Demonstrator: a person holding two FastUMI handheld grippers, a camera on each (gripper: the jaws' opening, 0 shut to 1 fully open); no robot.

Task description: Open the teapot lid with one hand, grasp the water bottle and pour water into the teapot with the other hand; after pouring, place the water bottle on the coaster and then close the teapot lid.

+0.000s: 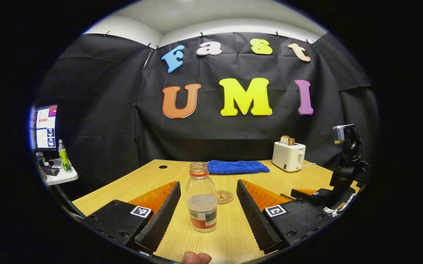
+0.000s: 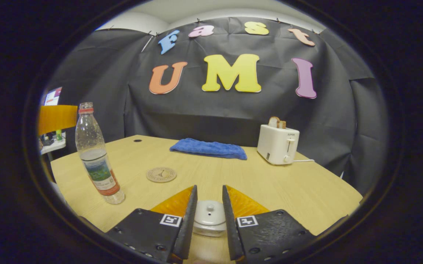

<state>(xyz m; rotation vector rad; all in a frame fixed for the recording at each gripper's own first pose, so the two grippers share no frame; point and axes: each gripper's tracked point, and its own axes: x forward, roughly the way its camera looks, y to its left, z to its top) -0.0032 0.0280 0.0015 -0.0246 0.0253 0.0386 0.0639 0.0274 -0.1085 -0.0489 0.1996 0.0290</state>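
Right gripper view: right gripper (image 2: 209, 216) narrow astride teapot lid (image 2: 208, 217), contact unclear — lid-opening step; next, left gripper (image 1: 208, 212), wide, closes on water bottle (image 1: 201, 201).

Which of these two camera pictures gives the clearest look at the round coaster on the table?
The right gripper view. There the coaster lies in the open on the table, its whole disc visible, right of the water bottle. In the left gripper view the coaster sits farther back, partly hidden behind the water bottle.
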